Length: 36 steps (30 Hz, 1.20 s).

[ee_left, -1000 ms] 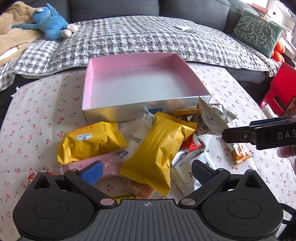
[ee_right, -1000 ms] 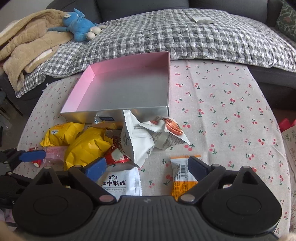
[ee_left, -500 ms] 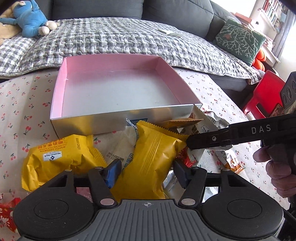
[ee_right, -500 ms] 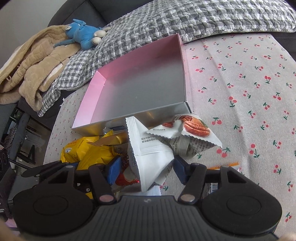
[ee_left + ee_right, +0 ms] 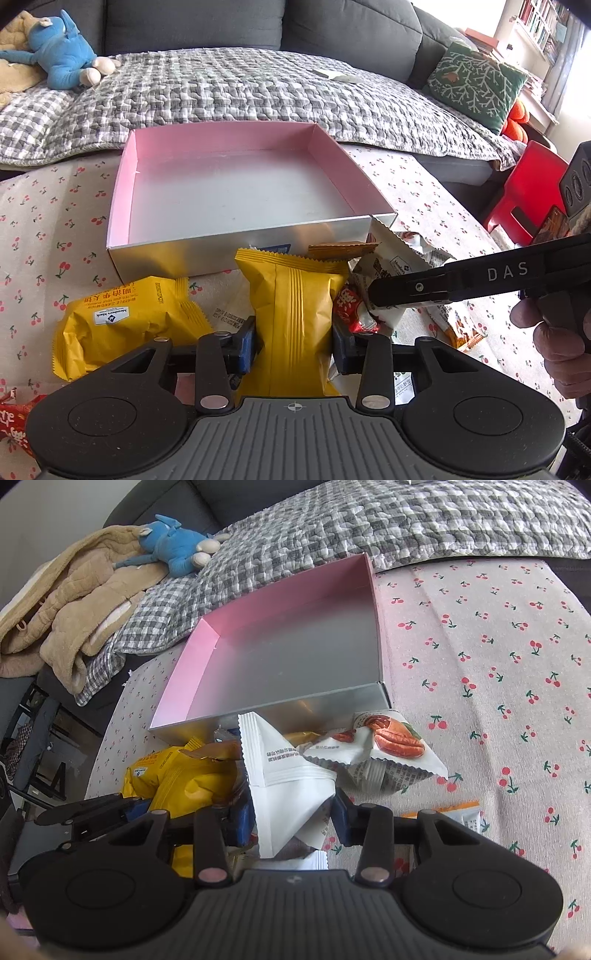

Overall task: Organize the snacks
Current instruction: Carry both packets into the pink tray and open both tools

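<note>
Fingers of left gripper [image 5: 293,343] just closed, pinching ribbed yellow pillow pack [image 5: 295,306]; right gripper [image 5: 293,821] likewise, crinkled white pouch [image 5: 291,790].

Box [image 5: 236,254] looks like card, shiny silver foil finish outside and on the floor, pink matt on the inner walls. Yellow packet [image 5: 295,306] is seen as crinkly matt plastic film, ribbed seam down the middle. White packet [image 5: 291,790] is smooth, slightly glossy. Tablecloth [image 5: 498,664] is woven cotton-ish, cherry print; quilt [image 5: 258,92] puckered cloth.
</note>
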Tool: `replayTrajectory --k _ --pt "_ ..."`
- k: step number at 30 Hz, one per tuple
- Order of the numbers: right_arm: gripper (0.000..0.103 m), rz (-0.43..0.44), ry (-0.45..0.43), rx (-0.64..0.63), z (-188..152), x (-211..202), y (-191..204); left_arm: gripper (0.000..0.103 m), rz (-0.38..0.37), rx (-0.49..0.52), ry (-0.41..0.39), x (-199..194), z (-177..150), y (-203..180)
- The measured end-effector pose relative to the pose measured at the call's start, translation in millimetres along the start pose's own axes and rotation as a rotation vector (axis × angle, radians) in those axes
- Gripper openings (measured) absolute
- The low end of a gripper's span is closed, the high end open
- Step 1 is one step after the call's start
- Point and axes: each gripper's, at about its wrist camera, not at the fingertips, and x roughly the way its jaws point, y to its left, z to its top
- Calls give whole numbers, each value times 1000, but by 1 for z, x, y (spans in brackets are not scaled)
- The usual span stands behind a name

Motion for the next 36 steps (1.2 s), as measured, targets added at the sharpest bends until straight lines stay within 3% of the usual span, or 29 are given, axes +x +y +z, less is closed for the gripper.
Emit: replayTrajectory --k 14,21,28,36 --pt "38 79 -57 3 1 -35 10 37 18 11 -37 -36 7 -7" --pt "38 92 -135 7 13 -51 14 37 56 -1 -107 -54 20 -4" --pt "38 79 -184 17 37 -34 8 37 106 1 -176 -37 48 3" --pt "39 87 -218 17 64 -13 -2 37 177 -12 -191 0 81 21"
